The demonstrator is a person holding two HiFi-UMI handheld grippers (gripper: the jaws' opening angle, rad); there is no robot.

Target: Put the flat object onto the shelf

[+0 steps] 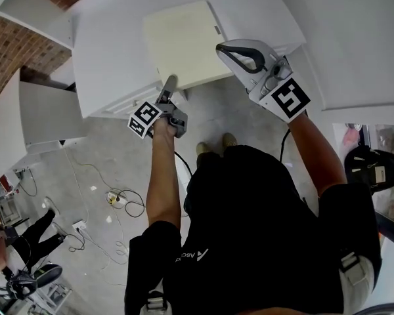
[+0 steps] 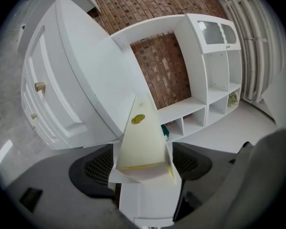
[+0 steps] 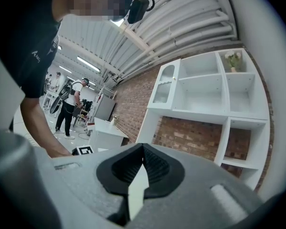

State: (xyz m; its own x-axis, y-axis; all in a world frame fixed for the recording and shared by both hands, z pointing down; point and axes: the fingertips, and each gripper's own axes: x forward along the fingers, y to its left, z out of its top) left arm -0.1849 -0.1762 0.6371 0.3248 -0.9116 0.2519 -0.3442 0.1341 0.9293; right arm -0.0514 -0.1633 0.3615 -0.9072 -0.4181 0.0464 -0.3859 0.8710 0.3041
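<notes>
The flat object is a cream board (image 1: 184, 41) that lies on the white shelf top (image 1: 111, 51). In the left gripper view the board (image 2: 140, 137) runs away from me between the jaws and bears a yellow dot. My left gripper (image 1: 169, 84) (image 2: 140, 162) is at the board's near edge. It is open, with both dark pads (image 2: 97, 168) standing clear of the board's sides. My right gripper (image 1: 224, 48) (image 3: 142, 149) hovers by the board's right edge and is shut. A pale sliver shows in the slit between its pads; I cannot tell what it is.
A white cabinet with brass knobs (image 2: 39, 86) stands left of the board. A white cubby shelf (image 2: 214, 80) (image 3: 229, 94) backs onto a brick wall (image 2: 167, 66). Cables (image 1: 118, 199) lie on the grey floor. A seated person (image 1: 26, 241) is at lower left.
</notes>
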